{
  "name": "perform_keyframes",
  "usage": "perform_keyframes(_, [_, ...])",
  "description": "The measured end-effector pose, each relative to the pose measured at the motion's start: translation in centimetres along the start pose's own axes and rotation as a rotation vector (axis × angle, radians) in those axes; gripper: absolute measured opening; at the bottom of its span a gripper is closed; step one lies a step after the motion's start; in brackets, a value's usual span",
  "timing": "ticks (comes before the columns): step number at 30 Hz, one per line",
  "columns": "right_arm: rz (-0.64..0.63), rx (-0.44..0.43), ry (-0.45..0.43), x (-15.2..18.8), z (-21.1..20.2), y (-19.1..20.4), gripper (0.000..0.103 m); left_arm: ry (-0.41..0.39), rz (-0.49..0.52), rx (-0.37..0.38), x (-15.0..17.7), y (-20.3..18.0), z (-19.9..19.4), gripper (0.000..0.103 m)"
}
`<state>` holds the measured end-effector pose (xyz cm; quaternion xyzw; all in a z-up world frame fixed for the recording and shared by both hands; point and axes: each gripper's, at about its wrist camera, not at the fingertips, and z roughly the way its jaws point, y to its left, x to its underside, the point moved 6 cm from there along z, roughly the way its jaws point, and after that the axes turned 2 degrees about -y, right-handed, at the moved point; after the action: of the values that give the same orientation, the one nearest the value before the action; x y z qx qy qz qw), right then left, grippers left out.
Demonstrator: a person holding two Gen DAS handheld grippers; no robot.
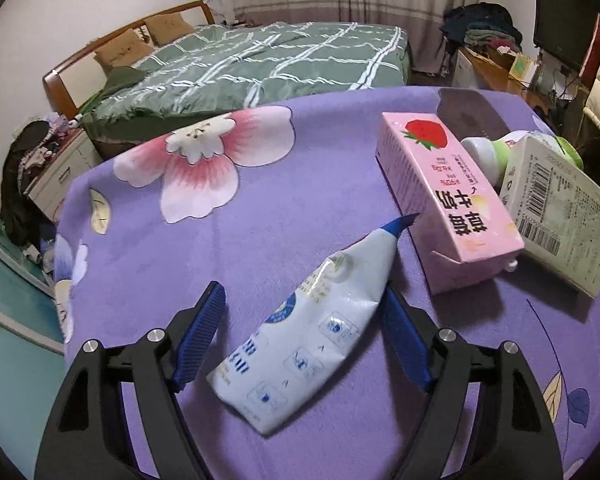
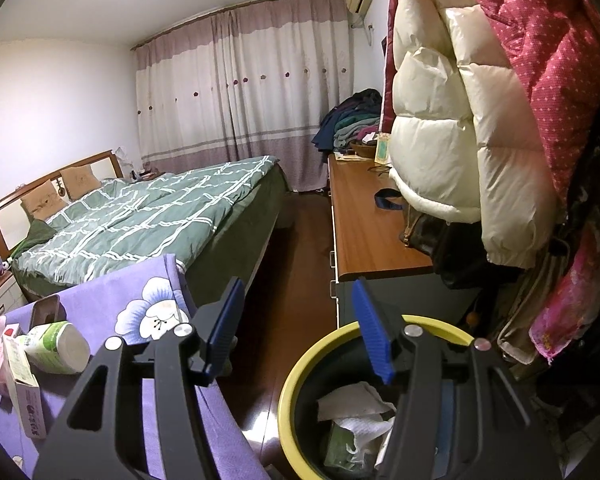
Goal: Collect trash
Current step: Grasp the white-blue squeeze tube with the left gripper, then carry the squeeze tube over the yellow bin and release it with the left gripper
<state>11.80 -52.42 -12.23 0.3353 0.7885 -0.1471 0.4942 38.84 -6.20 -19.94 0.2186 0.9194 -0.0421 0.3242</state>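
L wrist view: L gripper [image 1: 304, 312] spread wide, low over purple floral cloth [image 1: 260, 248]. White/blue pouch [image 1: 300, 344] lying flat on cloth between the blue pads [image 1: 204, 332], crumpled, blue tip pointing away toward pink carton. Right-side pad just beside or touching pouch edge, cannot tell which; left-side pad apart from it. Nothing clamped.

Pink strawberry carton [image 1: 452, 196] on its side, just beyond pouch tip. White box w/ barcode [image 1: 556, 208] leaning against carton's far side. White/green bottle [image 1: 496, 152] lying behind both, partly hidden. Brown container [image 1: 468, 112] at far edge of cloth. Green quilted bed [image 1: 260, 64] beyond table.

R wrist view: R gripper [image 2: 300, 328] released, jaws apart, empty, held above floor gap between table and bin. Yellow-rimmed bin [image 2: 296, 384] below and to the right, dark inside, holding crumpled white paper [image 2: 356, 404] plus something green. White/green bottle [image 2: 56, 344] and box [image 2: 24, 400] seen at left on cloth. Wooden dresser [image 2: 364, 224] beyond bin; cream puffer coat [image 2: 460, 120] hanging at right.
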Motion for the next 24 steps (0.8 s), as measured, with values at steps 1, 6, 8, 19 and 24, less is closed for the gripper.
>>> perform_keyframes(1, [-0.003, -0.001, 0.003, 0.0, 0.0, 0.1, 0.054, 0.004, -0.006, 0.015, -0.1, 0.1, 0.2, 0.077])
perform_keyframes(6, [-0.003, -0.004, 0.010, 0.2, 0.2, 0.1, 0.054, 0.013, -0.003, 0.070, -0.6, 0.4, 0.8, 0.061])
perform_keyframes(8, [-0.004, -0.005, 0.012, 0.2, 0.2, 0.1, 0.054, 0.016, 0.001, 0.073, -0.6, 0.3, 0.6, 0.050])
perform_keyframes(19, [0.002, -0.008, 0.016, 0.3, 0.3, 0.1, 0.055, 0.029, -0.045, 0.017, 2.0, -1.0, -2.5, 0.034])
perform_keyframes(24, [0.012, -0.007, 0.028, 0.6, 0.3, -0.1, 0.058, -0.008, -0.037, 0.021, 3.7, -3.9, -7.1, 0.034])
